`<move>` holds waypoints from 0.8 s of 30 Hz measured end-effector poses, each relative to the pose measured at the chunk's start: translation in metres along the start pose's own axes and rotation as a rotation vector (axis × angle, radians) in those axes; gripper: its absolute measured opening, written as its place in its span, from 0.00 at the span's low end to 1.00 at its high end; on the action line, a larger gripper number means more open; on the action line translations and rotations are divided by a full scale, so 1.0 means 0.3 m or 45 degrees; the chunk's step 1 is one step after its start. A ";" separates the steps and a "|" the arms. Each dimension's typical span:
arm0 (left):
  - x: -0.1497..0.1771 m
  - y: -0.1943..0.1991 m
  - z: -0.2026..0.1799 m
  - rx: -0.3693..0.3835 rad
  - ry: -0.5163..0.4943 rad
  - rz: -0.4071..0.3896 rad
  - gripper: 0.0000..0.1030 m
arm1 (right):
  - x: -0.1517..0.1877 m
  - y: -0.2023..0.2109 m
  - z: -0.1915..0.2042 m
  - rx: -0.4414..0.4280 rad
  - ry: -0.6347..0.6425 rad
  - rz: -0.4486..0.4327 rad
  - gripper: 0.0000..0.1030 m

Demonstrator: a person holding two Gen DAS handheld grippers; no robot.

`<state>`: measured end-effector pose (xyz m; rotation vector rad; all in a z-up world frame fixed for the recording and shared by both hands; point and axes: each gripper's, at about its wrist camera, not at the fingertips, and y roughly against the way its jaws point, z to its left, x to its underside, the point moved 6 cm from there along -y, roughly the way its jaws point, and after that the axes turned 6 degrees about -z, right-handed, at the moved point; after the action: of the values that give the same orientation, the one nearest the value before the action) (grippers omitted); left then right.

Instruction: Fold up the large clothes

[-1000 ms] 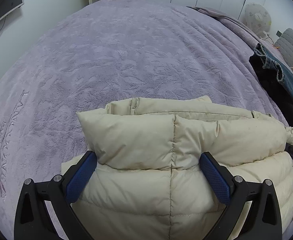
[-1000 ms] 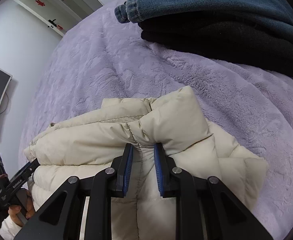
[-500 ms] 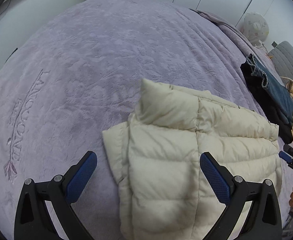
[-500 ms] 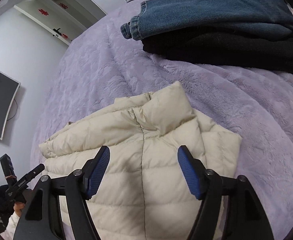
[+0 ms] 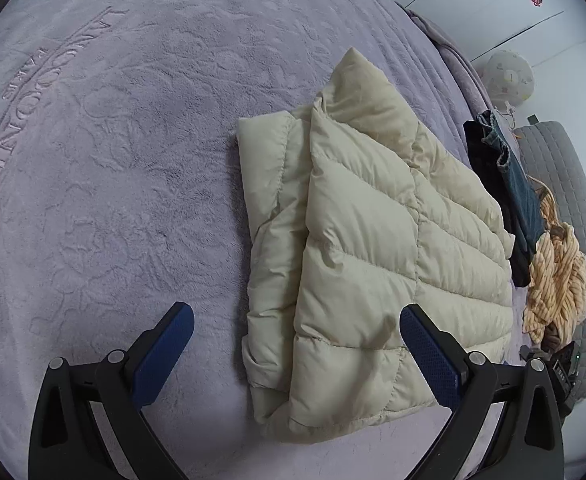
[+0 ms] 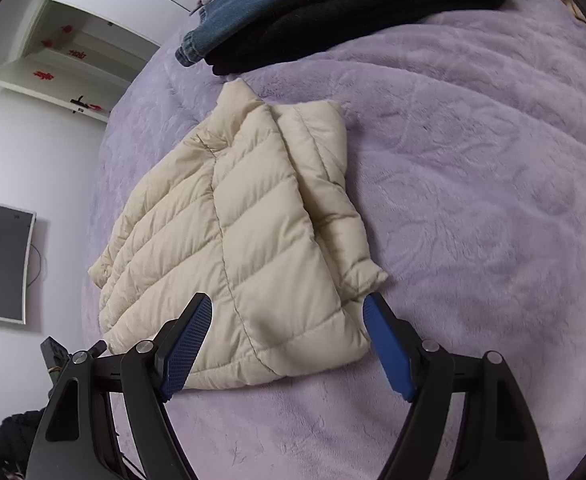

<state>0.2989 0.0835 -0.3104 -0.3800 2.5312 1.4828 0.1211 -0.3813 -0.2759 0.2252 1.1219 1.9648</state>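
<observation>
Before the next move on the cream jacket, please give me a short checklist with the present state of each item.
1. Puffer jacket folded into a compact bundle on the purple blanket: ok.
2. Left gripper open, nothing held: ok.
3. Right gripper open, jaws just opened, clear of the jacket: ok.
4. Collar lying flat: not ok, it sticks up.
5. Folded jeans and black garment apart from the jacket: ok.
6. Layers underneath even: cannot tell.

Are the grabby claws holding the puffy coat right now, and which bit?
No, nothing is held. The left gripper and right gripper are both open; the right's jaws have just been opening. The cream puffer jacket lies folded on the purple blanket.
</observation>
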 end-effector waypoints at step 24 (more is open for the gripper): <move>-0.005 -0.129 -0.147 -0.017 -0.126 0.017 0.45 | 0.138 -0.262 0.026 -0.434 -0.494 0.140 0.39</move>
<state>0.3108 0.0270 -0.3205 -0.2851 2.4529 1.4862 0.1444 -0.3265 -0.3423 0.4681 0.5274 2.0583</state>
